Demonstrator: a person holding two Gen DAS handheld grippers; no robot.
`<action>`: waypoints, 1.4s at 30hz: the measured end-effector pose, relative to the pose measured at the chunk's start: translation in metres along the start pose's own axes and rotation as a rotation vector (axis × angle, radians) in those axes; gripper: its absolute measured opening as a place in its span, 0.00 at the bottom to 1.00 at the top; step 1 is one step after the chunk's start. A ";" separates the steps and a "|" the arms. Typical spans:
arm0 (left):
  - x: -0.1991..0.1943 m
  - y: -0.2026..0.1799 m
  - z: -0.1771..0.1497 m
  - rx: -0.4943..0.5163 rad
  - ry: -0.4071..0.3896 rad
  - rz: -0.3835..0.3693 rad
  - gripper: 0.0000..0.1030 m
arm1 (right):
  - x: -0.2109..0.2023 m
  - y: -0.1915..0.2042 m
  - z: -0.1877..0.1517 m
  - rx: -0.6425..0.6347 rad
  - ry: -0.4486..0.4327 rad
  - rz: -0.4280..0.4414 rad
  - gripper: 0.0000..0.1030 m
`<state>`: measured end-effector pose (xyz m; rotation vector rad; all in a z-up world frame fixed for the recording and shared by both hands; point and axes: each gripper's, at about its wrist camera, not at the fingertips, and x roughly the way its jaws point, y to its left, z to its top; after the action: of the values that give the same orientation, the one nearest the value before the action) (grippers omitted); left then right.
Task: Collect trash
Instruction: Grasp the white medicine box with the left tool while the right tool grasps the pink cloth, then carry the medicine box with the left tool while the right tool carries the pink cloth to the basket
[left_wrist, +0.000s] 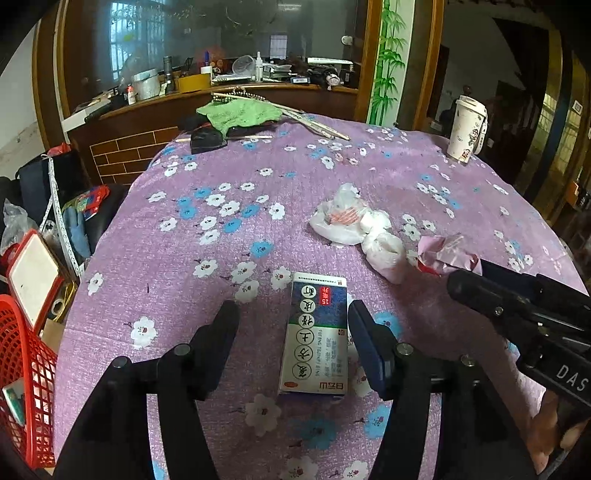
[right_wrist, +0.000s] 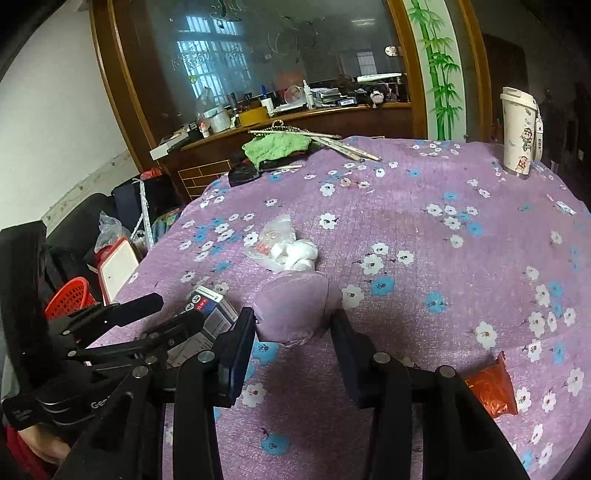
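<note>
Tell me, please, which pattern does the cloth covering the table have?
The tablecloth is purple with white and blue flowers, clearest in the left wrist view.

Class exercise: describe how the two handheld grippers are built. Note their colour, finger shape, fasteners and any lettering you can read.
Both are matte black. The left gripper and right gripper each have two angular, linked fingers with round silver pivot pins and flat dark-blue pads. White lettering marks the bodies: "DAS" on the right one, "Ge" on the left. No cables show.
</note>
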<state>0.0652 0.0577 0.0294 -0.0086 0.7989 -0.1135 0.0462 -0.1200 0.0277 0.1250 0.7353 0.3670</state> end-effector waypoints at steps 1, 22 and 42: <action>0.001 -0.001 0.000 0.010 0.005 -0.001 0.59 | -0.001 0.000 0.000 0.002 -0.002 -0.002 0.45; -0.007 0.001 0.001 -0.009 -0.062 0.044 0.32 | -0.004 0.008 -0.002 -0.027 -0.015 0.011 0.45; -0.010 -0.002 0.002 0.004 -0.064 0.044 0.32 | -0.002 0.012 -0.004 -0.071 -0.021 -0.037 0.45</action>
<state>0.0596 0.0567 0.0385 0.0089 0.7350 -0.0730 0.0388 -0.1093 0.0291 0.0483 0.7025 0.3554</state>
